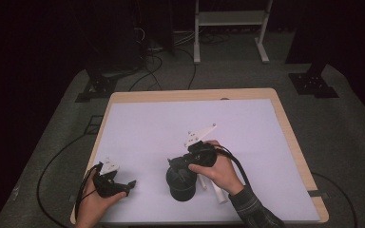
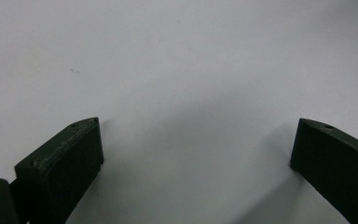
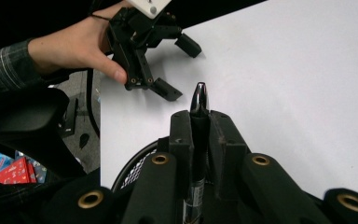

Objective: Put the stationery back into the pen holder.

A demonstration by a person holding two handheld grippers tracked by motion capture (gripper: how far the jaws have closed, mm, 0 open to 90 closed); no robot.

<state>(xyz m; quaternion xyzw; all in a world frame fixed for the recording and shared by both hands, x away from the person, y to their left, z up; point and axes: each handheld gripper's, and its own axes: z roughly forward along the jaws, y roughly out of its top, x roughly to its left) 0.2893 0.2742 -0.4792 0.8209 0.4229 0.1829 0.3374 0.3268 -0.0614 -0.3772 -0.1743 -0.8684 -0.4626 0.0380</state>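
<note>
My right gripper (image 3: 199,122) is shut on a black pen (image 3: 199,100) whose glossy tip sticks out past the jaws. In the high view this gripper (image 1: 180,167) hangs just over a black mesh pen cup (image 1: 180,185) near the table's front middle. The cup's rim (image 3: 135,170) shows below the jaws in the right gripper view. My left gripper (image 1: 123,187) rests at the front left of the white table top (image 1: 171,123). Its jaws stand wide apart with bare white surface between them (image 2: 193,149). The right gripper view also shows the left gripper (image 3: 179,69), held in a hand.
Two white stick-like items (image 1: 216,190) lie on the table by my right wrist, right of the cup. The table's wooden edge (image 1: 292,142) frames the white sheet. Cables (image 1: 52,166) trail over the grey floor at the left, and a stand's legs (image 1: 197,47) rise behind the table.
</note>
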